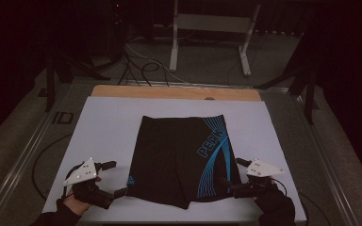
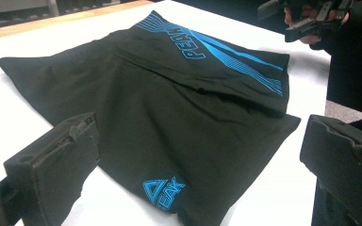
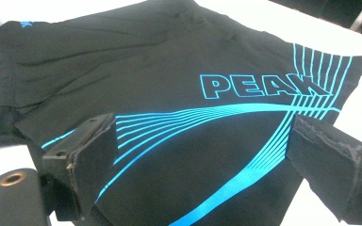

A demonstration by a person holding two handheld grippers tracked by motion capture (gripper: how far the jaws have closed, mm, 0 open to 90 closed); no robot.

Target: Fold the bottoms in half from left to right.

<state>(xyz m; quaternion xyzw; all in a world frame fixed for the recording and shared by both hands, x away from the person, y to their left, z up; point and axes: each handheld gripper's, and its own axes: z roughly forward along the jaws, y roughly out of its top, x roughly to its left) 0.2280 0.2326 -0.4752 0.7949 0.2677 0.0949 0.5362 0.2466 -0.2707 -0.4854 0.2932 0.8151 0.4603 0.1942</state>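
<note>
Open claw (image 3: 193, 155) frames "PEAK" shorts (image 3: 179, 89).

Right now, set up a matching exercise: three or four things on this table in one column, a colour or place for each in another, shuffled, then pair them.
Things:
1. black fabric shorts
2. PEAK lettering
3. white table cover
4. wooden table edge

Descriptions:
A. bare strip along the far side
B. blue outlines, toward the right gripper
C. pale sheet under the garment
D. flat, between both grippers, left gripper at its near corner

Pairs: 1-D, 2-B, 3-C, 4-A
</note>
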